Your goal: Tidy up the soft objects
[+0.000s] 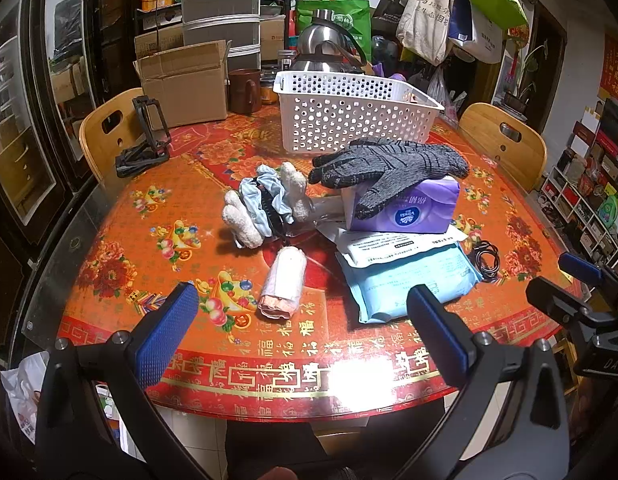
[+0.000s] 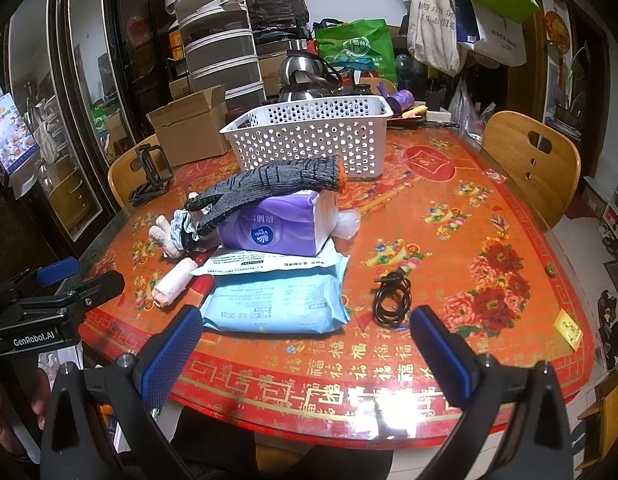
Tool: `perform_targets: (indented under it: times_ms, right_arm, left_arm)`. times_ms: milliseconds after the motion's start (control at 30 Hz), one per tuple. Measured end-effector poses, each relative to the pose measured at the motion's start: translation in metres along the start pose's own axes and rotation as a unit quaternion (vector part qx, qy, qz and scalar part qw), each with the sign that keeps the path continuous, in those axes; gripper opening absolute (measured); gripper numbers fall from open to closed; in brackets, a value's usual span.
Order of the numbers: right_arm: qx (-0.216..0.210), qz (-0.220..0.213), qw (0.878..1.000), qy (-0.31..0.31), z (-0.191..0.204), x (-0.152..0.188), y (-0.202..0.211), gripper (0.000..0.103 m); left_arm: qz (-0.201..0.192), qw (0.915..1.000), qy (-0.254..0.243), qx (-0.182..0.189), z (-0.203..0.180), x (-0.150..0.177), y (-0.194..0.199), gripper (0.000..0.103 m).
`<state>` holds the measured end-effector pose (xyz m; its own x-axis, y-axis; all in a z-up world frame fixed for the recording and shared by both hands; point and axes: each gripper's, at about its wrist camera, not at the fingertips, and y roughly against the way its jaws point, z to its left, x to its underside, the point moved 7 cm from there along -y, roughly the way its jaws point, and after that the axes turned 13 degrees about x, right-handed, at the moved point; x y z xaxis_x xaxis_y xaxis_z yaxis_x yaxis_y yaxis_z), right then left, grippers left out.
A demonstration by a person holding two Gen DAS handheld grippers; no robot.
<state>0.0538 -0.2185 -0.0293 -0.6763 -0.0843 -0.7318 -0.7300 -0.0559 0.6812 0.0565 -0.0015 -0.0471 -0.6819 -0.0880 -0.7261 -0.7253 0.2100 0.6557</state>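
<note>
Grey knit glove (image 1: 389,170) lies draped flat over the purple tissue pack (image 1: 409,208), fingers hanging past its left edge. Tissue pack rests on a white flat packet (image 1: 393,246), which lies on a light-blue wipes pack (image 1: 409,284). Left of the stack: cream fuzzy socks (image 1: 245,220) tangled with a pale-blue scrunchie (image 1: 261,196). Rolled pink-white cloth (image 1: 283,282) lies in front. White perforated basket (image 1: 341,116) stands upright behind.

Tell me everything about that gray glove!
The gray glove looks knitted, dark gray with thin black stripes, and seems soft and floppy. It lies flat on top of the purple tissue pack, with its fingers drooping over the pack's left edge and its cuff pointing right, near the white basket. Neither tool is touching it.
</note>
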Motion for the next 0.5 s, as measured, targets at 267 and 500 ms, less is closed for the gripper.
perform_targets:
  times_ms: [267, 500]
  right_arm:
    - [-0.001, 0.001, 1.000, 0.000, 0.0002, 0.0004, -0.0002, 0.103]
    - [-0.001, 0.002, 1.000, 0.000, 0.0009, 0.0013, -0.0004, 0.103]
  left_arm:
    - [0.000, 1.0000, 0.000, 0.000, 0.0000, 0.0000, -0.0005, 0.103]
    - [0.000, 1.0000, 0.001, 0.001, 0.0001, 0.0001, -0.0002, 0.103]
